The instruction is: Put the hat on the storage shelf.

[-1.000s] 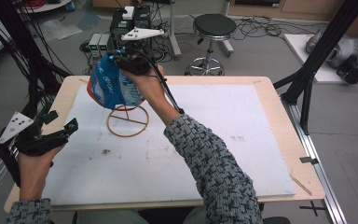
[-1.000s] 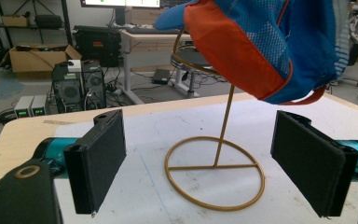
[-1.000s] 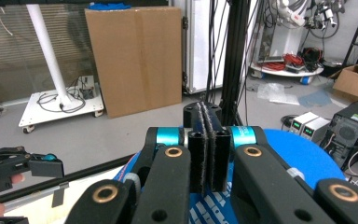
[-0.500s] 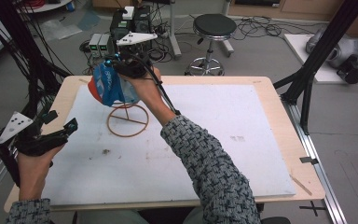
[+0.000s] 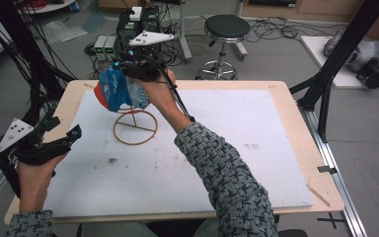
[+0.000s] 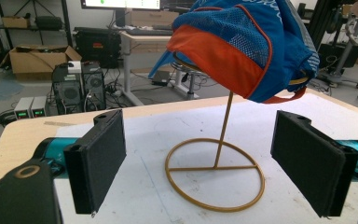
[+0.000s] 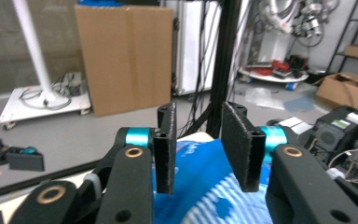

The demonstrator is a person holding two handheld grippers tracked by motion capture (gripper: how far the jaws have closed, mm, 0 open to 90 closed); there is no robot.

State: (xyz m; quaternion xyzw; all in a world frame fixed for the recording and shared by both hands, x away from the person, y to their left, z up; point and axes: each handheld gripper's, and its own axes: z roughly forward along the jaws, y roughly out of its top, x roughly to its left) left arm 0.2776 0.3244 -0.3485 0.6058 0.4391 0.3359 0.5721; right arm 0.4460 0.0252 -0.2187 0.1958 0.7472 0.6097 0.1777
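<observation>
— Workshop clutter rings your table (image 5: 276,123): computer towers, a stool, cables on the floor; the white sheet on top carries little beyond the gold wire stand (image 5: 135,127). Where do you have the cap?

— Blue-and-orange cap (image 5: 114,90) sits on top of the stand's post, tilted, at the far left of the sheet; my right gripper (image 5: 128,69) is on it from above.

— In the right gripper view your jaws stand a little apart with blue fabric just below and between them; whether the pads truly pinch cloth I can't say, since the contact is hidden under the tips; treat it as loose until you feel it.

— And my left?

— Your left gripper (image 5: 59,129) hovers near the table's left edge, well apart from the stand, jaws wide with nothing between them; its own view frames the stand's ring between the two pads.

— So how do I handle this cleanly?

— My guess is you're seating or lifting the cap; either way, move straight along the post, not sideways; the stand looks light and would likely tip or slide; bring your left down to pin the ring first; take the crown fabric, not the brim, so the cap doesn't swing.
</observation>
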